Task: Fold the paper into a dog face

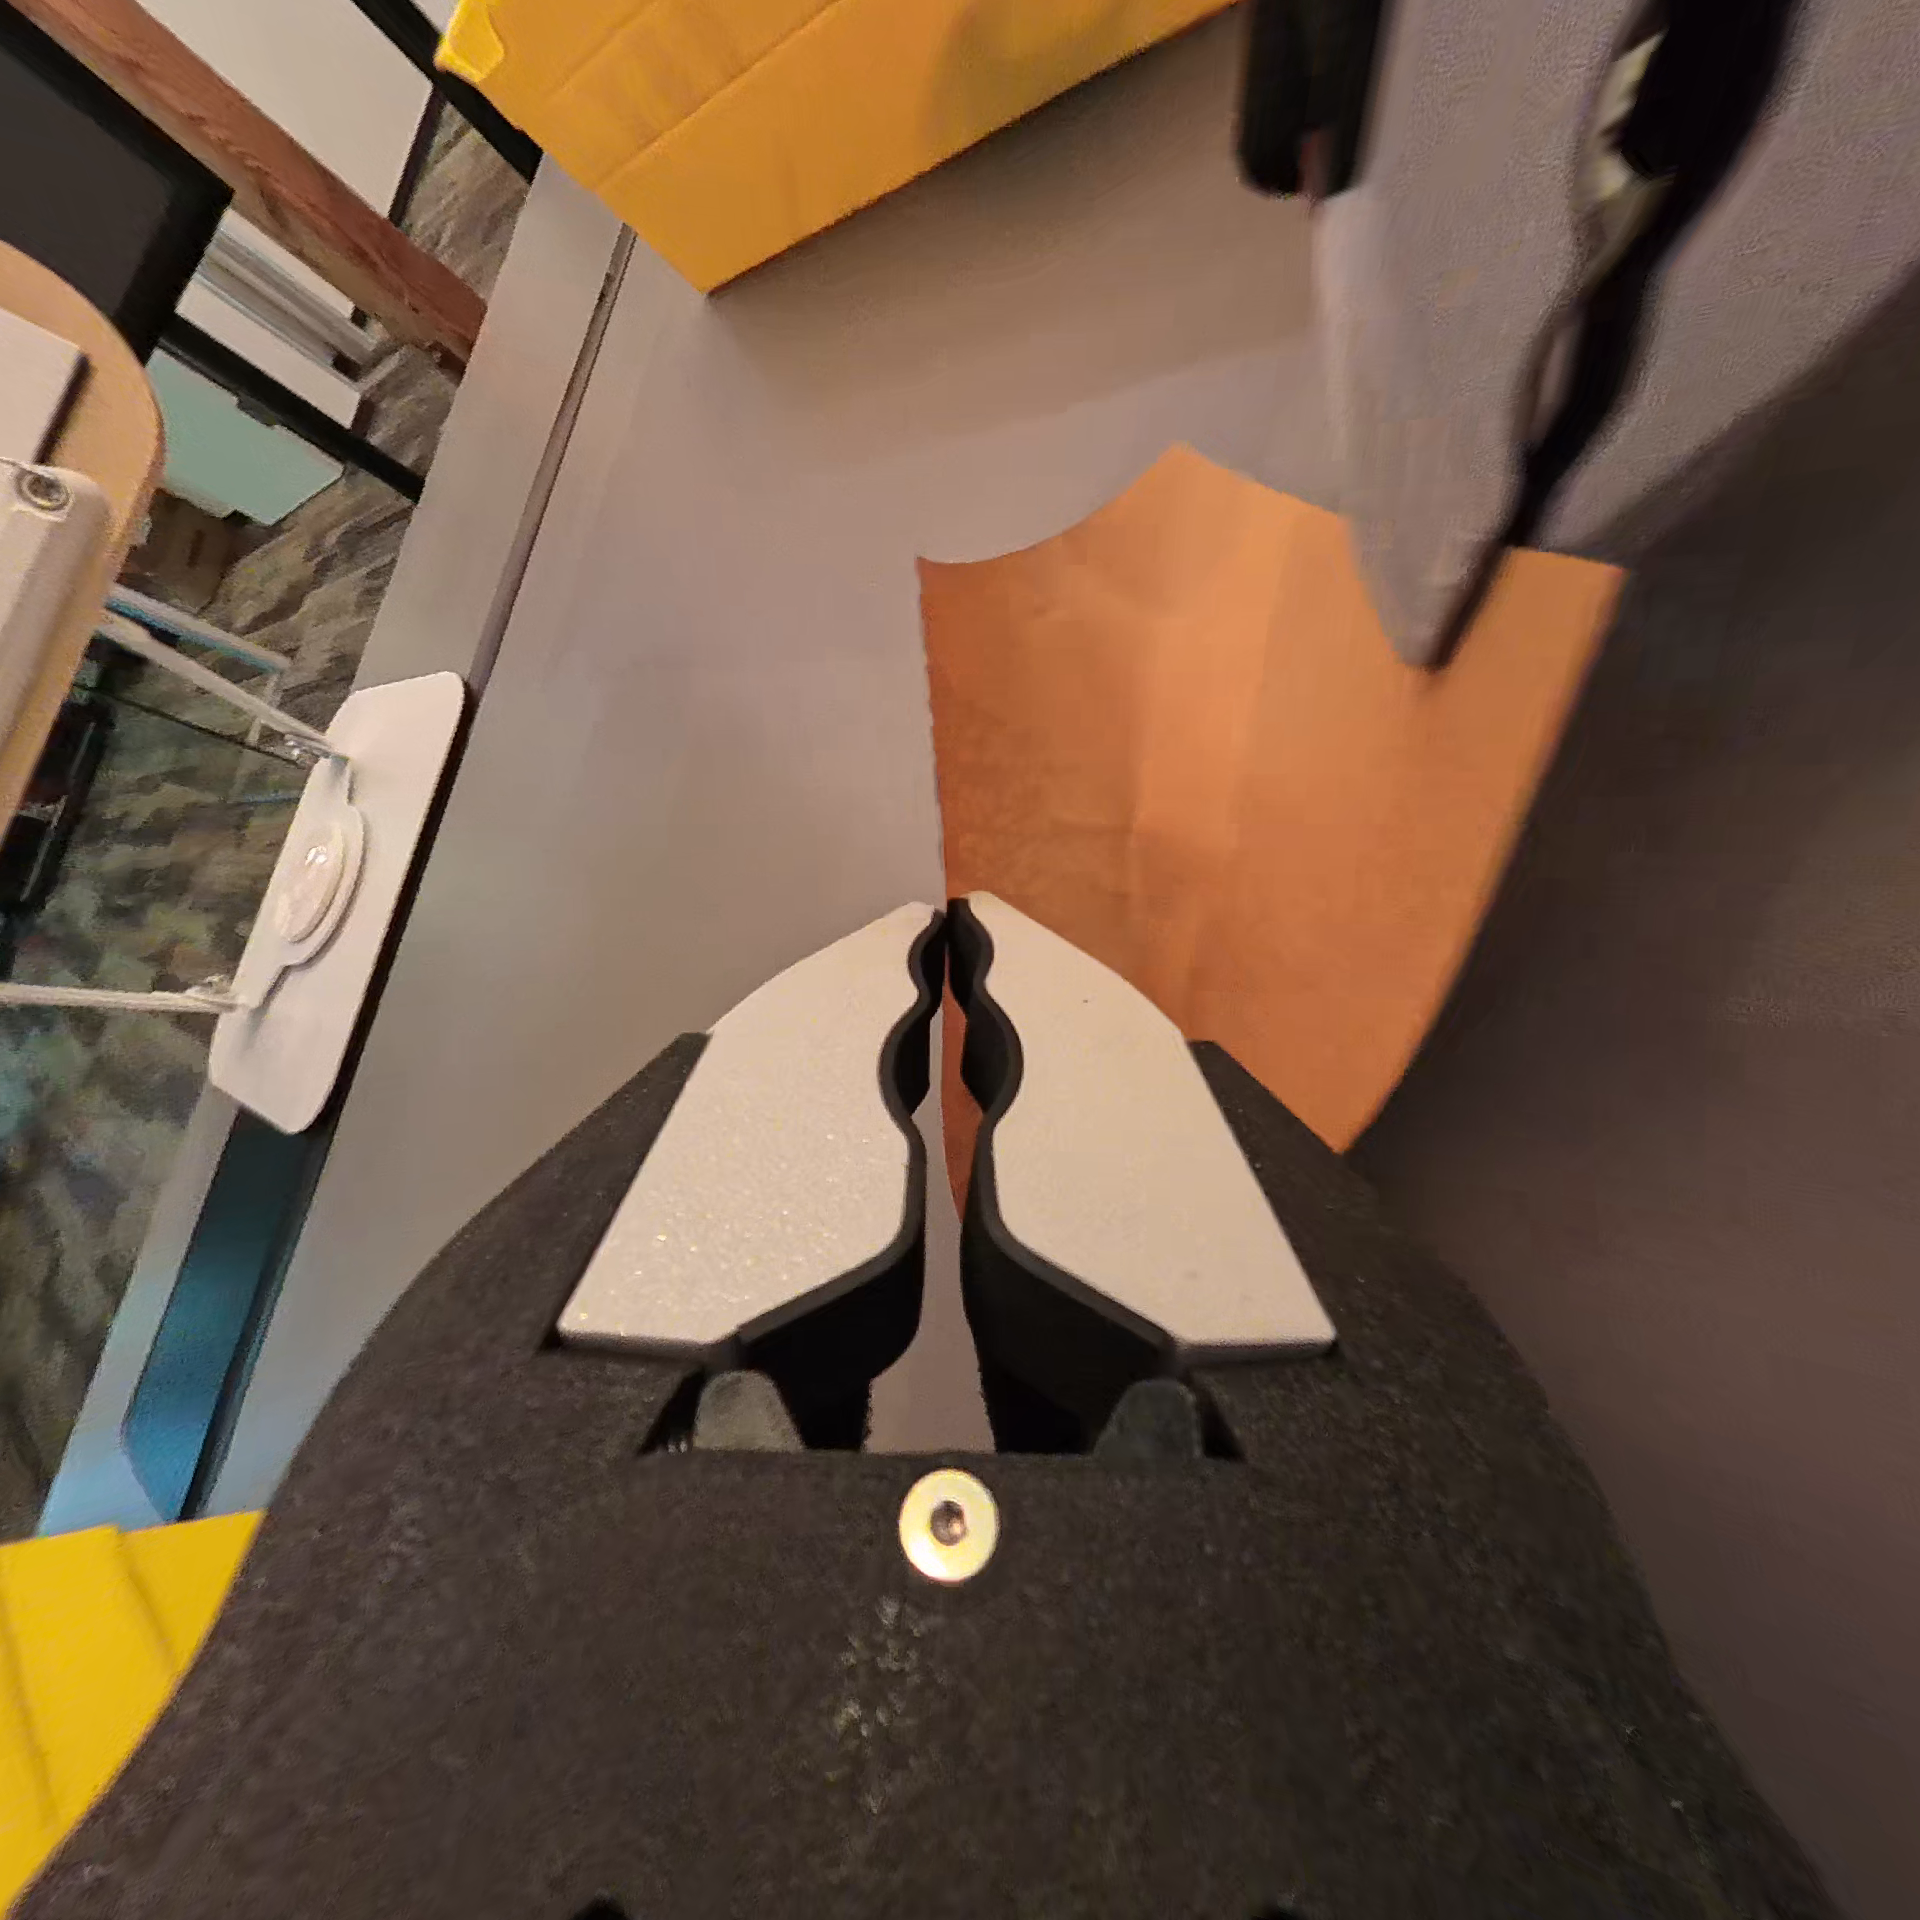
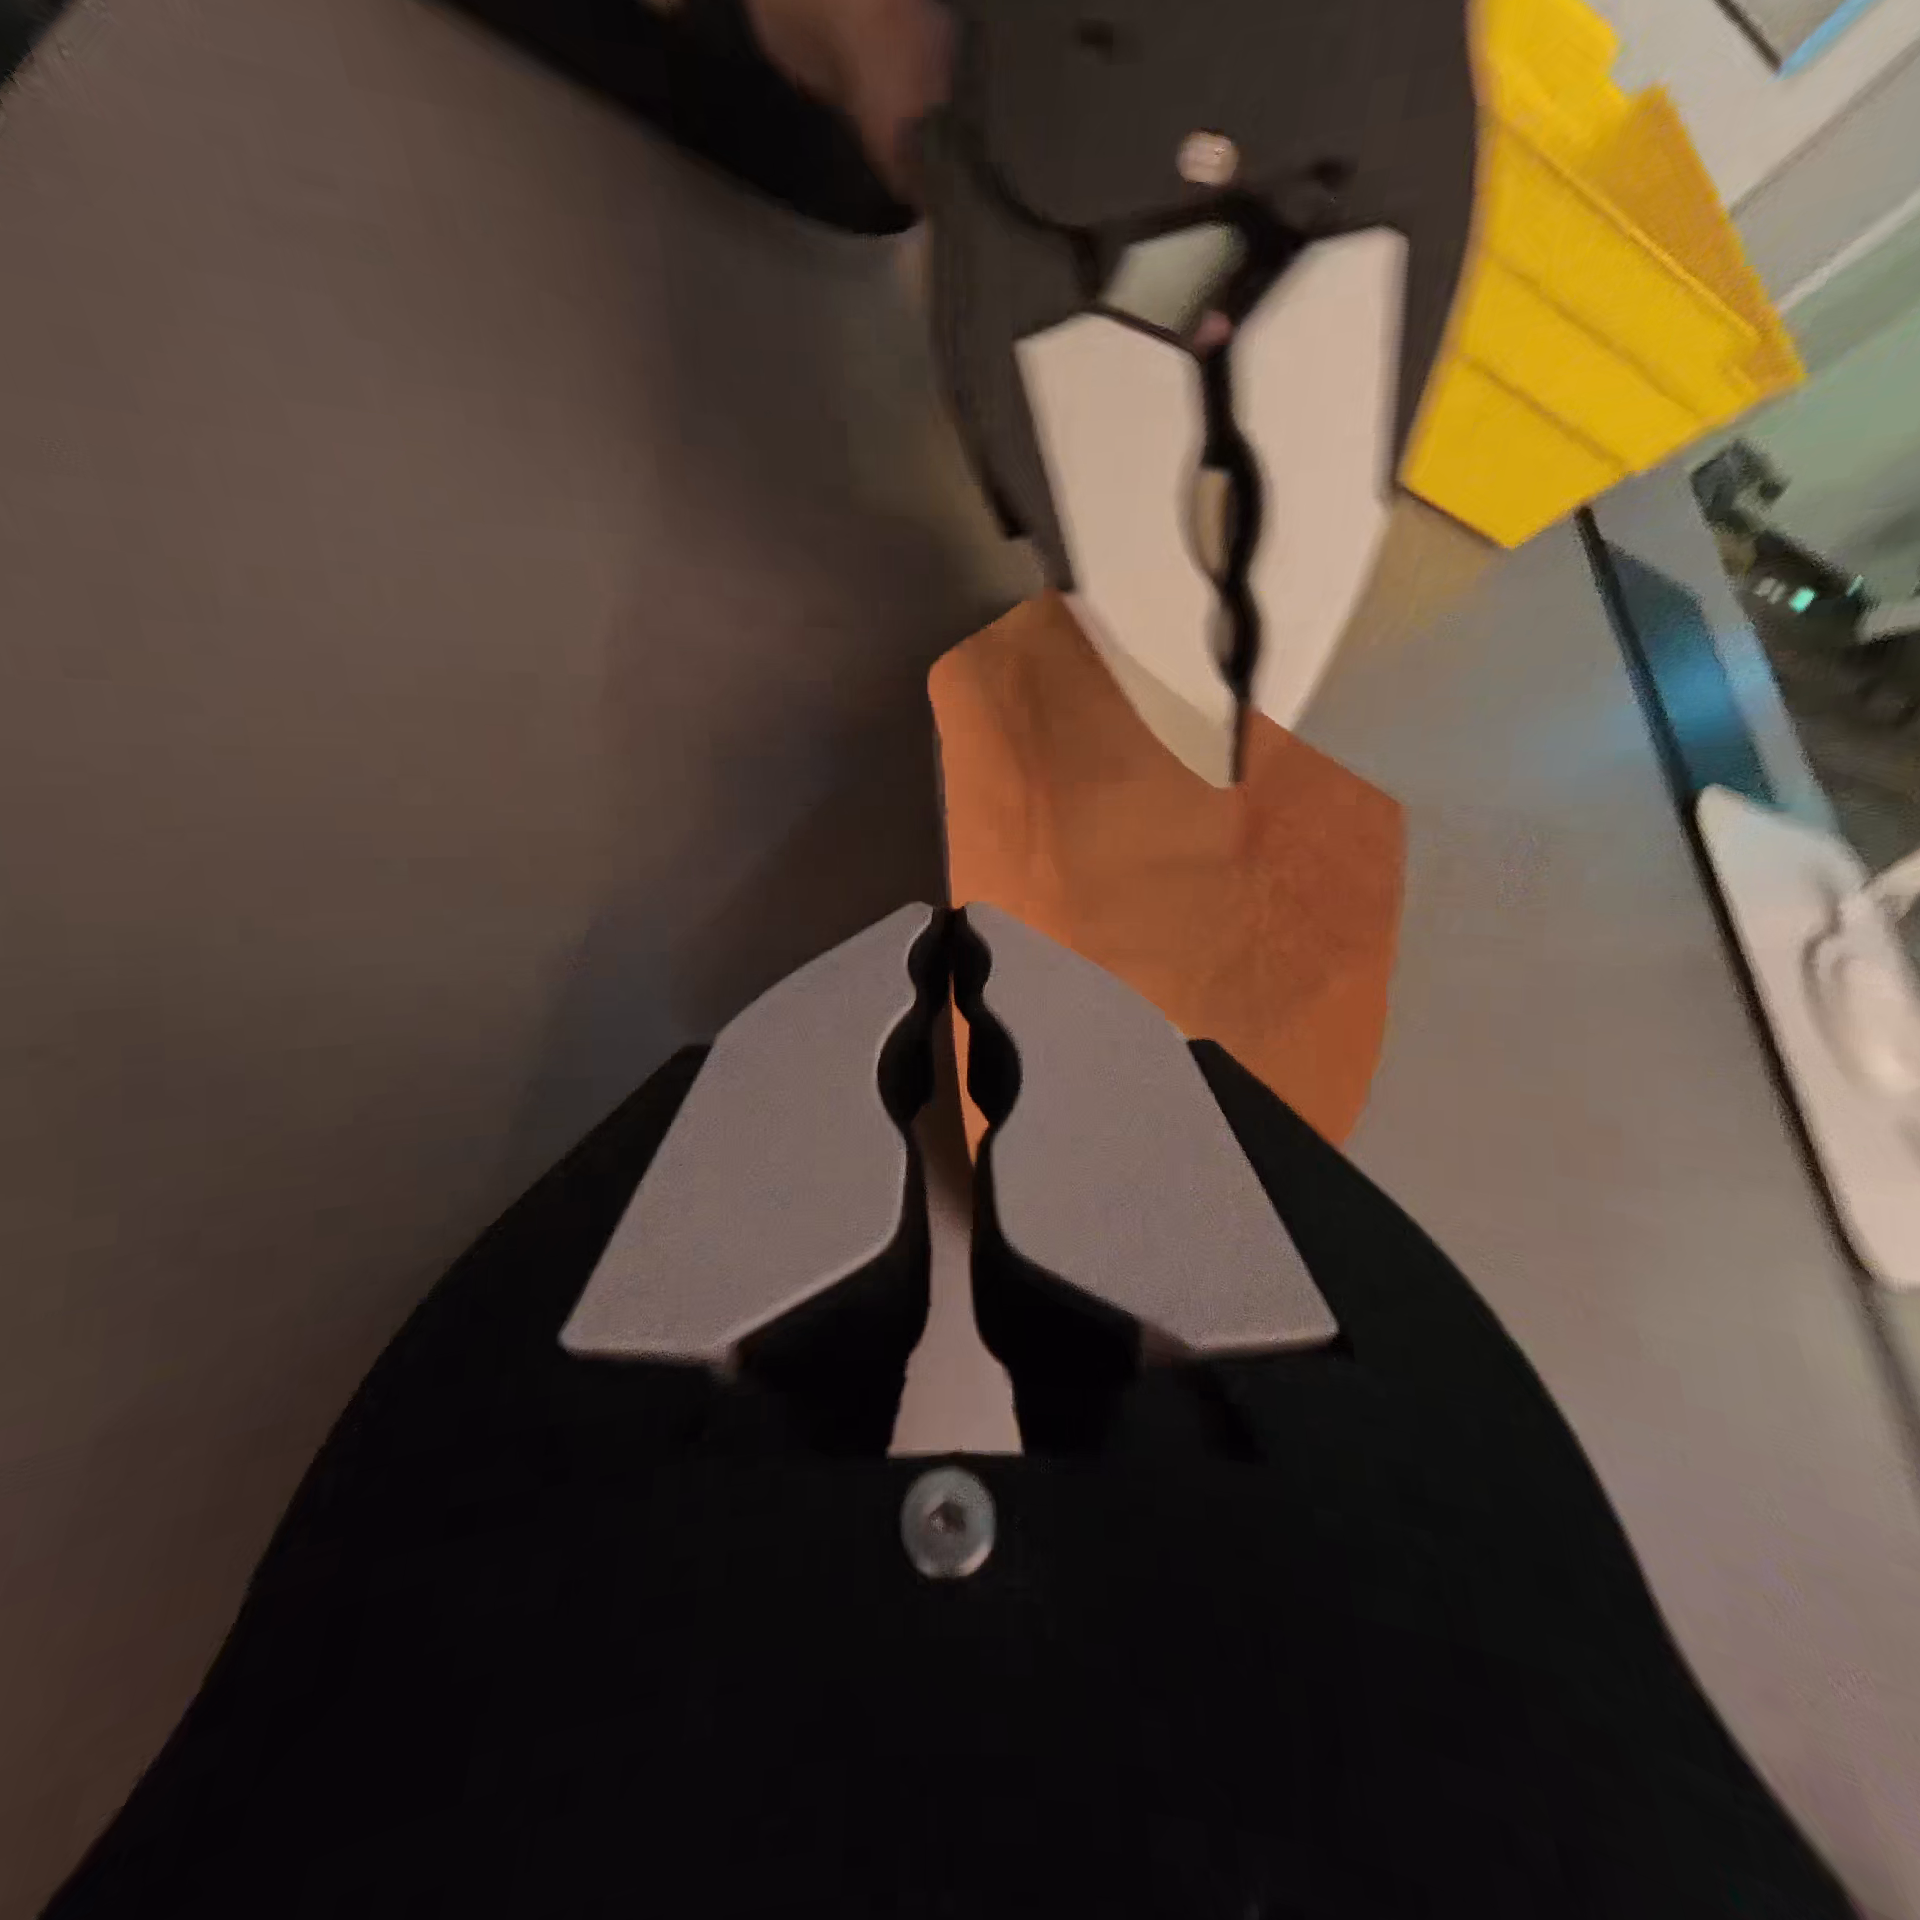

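Note:
The orange paper (image 1: 1247, 790) lies folded on the grey table, with creases and angled edges; it also shows in the right wrist view (image 2: 1174, 914). My left gripper (image 1: 948, 914) is shut, its tips at the paper's near left edge. In the right wrist view the left gripper (image 2: 1236, 774) points down onto the paper's far part. My right gripper (image 2: 954, 914) is shut, its tips at the paper's near edge. In the left wrist view the right gripper (image 1: 1439, 655) is blurred, with its tip over the paper's far right part. I cannot tell whether either gripper pinches paper.
A yellow box (image 1: 831, 125) stands at the far side of the table. A yellow bin (image 2: 1579, 312) stands behind the left gripper. A white bracket (image 1: 343, 894) is fixed at the table's edge and also shows in the right wrist view (image 2: 1818, 1039). My right fingertips sit around 8 cm from my left ones.

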`<state>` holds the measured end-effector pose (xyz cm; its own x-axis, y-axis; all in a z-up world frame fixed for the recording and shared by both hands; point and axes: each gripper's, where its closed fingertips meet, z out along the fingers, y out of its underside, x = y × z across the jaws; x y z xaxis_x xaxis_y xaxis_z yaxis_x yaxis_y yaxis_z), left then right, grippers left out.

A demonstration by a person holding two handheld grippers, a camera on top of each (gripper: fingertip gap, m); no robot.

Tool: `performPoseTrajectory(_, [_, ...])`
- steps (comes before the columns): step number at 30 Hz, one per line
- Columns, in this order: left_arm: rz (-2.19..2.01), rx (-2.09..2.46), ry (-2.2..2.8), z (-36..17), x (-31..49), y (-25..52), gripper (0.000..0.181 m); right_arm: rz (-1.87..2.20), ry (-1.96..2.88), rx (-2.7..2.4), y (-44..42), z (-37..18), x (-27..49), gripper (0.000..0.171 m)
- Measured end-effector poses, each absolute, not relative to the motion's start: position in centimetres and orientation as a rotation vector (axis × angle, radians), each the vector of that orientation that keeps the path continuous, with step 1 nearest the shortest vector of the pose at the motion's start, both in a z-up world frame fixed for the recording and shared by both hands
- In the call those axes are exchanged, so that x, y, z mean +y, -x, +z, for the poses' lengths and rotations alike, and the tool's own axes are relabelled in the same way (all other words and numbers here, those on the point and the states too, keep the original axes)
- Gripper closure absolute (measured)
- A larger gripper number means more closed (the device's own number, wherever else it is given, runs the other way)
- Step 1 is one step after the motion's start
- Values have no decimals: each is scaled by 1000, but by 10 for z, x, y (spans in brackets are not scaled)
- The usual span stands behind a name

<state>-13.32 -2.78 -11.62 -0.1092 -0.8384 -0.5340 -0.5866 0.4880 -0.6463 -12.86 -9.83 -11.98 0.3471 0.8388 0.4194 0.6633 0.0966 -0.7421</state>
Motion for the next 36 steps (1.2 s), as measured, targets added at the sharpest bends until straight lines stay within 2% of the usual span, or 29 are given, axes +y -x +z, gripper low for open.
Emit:
performPoseTrajectory(5, [-562,1831,1216,-108,-47,130,181,567,1816,-1167,115,-102,-84,170])
performPoseTrajectory(12, [-810,1879,1288,-113,-54,132,181,587,1985,-1148,101,-119,-65,170])
performPoseTrajectory(16, [-847,1900,1311,-116,-55,130,166,558,1969,-1117,100,-115,-58,170])
performPoseTrajectory(20, [-812,1906,1319,-118,-54,128,159,548,1938,-1088,100,-108,-56,170])
performPoseTrajectory(28, [-827,1897,1372,-123,-51,129,163,497,1951,-1083,96,-116,-50,170])
performPoseTrajectory(30, [-874,1863,1395,-119,-47,132,181,485,1940,-1080,95,-114,-49,170])
performPoseTrajectory(36, [-983,1810,1472,-115,-38,136,181,465,1912,-1035,91,-107,-42,170])
